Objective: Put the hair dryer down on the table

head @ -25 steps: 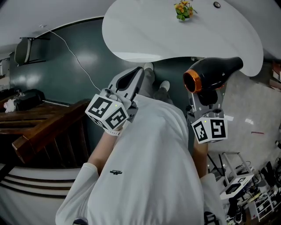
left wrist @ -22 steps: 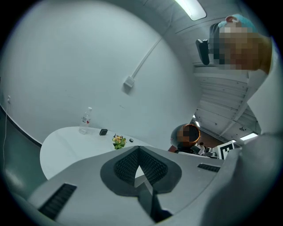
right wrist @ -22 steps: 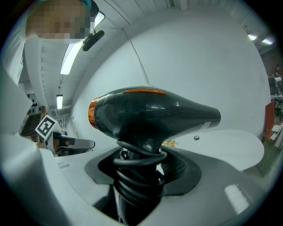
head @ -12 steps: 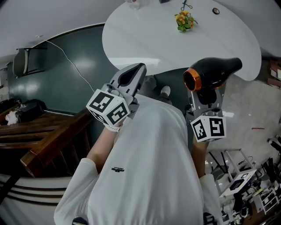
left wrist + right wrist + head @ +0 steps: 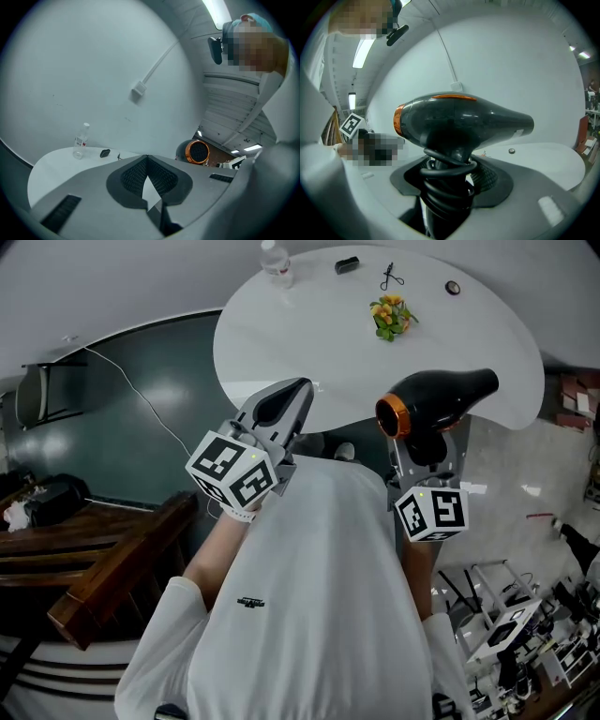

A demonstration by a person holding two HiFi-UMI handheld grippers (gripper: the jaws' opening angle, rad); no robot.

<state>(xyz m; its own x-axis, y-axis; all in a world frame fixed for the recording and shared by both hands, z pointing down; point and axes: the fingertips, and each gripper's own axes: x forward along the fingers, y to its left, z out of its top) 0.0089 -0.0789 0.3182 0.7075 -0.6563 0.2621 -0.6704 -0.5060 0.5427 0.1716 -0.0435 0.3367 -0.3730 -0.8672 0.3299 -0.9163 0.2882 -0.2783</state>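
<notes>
The black hair dryer [image 5: 441, 404] with an orange ring at its back end stands upright in my right gripper [image 5: 427, 444], level with the near edge of the white table [image 5: 309, 334]. In the right gripper view its cord-wrapped handle sits between the jaws of the right gripper [image 5: 450, 180], which is shut on it, with the hair dryer's body [image 5: 459, 117] above. My left gripper [image 5: 296, 390] is shut and empty, beside the dryer and over the table's near edge. The left gripper view shows the left gripper [image 5: 147, 158] with its pads meeting, and the dryer's orange end [image 5: 197, 151] to the right.
At the table's far side are a water bottle [image 5: 274, 261], a small black item [image 5: 347, 264], scissors [image 5: 391, 277], a bunch of flowers [image 5: 389, 315] and a small round thing [image 5: 453, 287]. A wooden railing [image 5: 103, 559] stands at the left; equipment clutter [image 5: 525, 634] lies at the lower right.
Both grippers and the person have moved toward the table, and more of its top and far-side items now shows. The dryer stays held in the right gripper; the left stays shut.
</notes>
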